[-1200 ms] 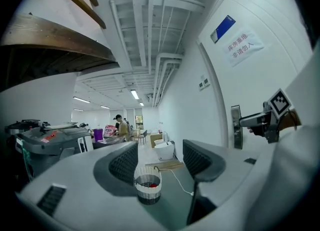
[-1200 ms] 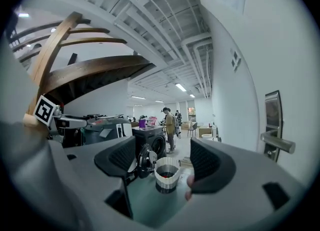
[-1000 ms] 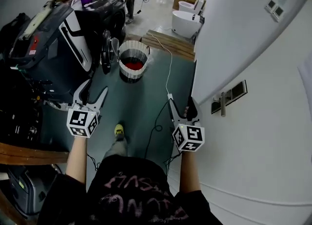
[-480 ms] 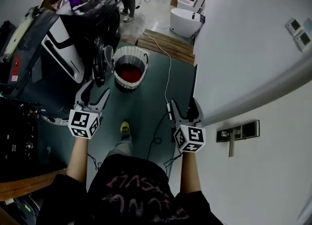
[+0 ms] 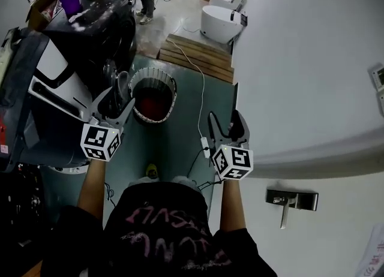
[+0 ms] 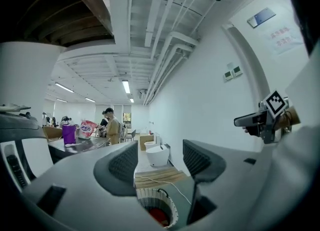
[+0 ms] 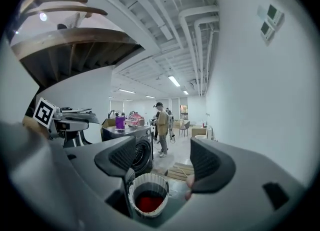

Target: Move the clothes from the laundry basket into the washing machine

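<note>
Approach is the step in hand, as I judge it: nothing has been picked up yet. Your left gripper (image 5: 117,102) has its fingers (image 6: 122,165) about half apart with only air between them. Your right gripper (image 5: 224,120) holds its fingers (image 7: 125,157) a little wider, also empty.

The laundry basket (image 5: 155,73) stands on the floor ahead of and below both pairs of fingers, nearer the left pair. The red clothes (image 5: 150,105) lie low inside it. The washing machine (image 5: 102,33) is ahead of the left fingers, just beside the basket. Whether its round door (image 7: 142,154) is open I can't tell.

Next you need to close in, tip one pair of fingers down over the basket's rim and reach deep, since the clothes sit near the bottom. Spread the fingers wider before you pinch the cloth, and take a good bunch. Mind the white cable (image 5: 201,111) on the floor below the right fingers.
</note>
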The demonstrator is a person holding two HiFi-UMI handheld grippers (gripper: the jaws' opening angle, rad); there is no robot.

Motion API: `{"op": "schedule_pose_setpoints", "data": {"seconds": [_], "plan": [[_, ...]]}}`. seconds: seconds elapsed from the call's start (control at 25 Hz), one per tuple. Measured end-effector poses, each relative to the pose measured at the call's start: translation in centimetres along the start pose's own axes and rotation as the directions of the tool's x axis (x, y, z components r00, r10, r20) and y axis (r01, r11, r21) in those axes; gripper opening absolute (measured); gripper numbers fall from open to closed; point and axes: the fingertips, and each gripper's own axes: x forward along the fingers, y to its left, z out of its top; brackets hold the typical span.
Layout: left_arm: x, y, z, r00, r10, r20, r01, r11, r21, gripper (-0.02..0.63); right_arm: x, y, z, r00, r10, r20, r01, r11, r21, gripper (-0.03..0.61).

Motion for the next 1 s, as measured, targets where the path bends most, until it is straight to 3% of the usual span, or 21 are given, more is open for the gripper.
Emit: {"op": "schedule_pose_setpoints", "data": {"seconds": [0.36, 0.72, 0.84, 1.0], "plan": [[5.8, 5.4, 0.3, 0.998, 0.043, 0.041, -0.042, 0.999, -0.011, 0.281, 8.9, -1.1, 0.8, 1.0, 0.012, 0.003, -0.012, 1.0, -0.01, 0.347], [16.1, 11.7, -3.0, 0.988, 0.149, 0.031, -0.149, 0.989, 0.004, 0.281, 25.4, -2.8, -1.3, 0.987, 0.157, 0.014, -0.157, 0.988, -0.013, 0.347], [21.3, 14.3, -5.4, 0.973, 0.228, 0.019, -0.228, 0.974, -0.002, 0.281, 34.2, -4.3, -2.7, 0.972, 0.236, 0.001, -0.236, 0.971, -0.025, 0.347], [30.2, 18.0, -7.1, 0.929, 0.369, -0.004, -0.369, 0.929, -0.028, 0.281, 47.5, -7.4, -4.4, 0.936, 0.346, -0.065, -0.348, 0.937, -0.021, 0.347]]}}
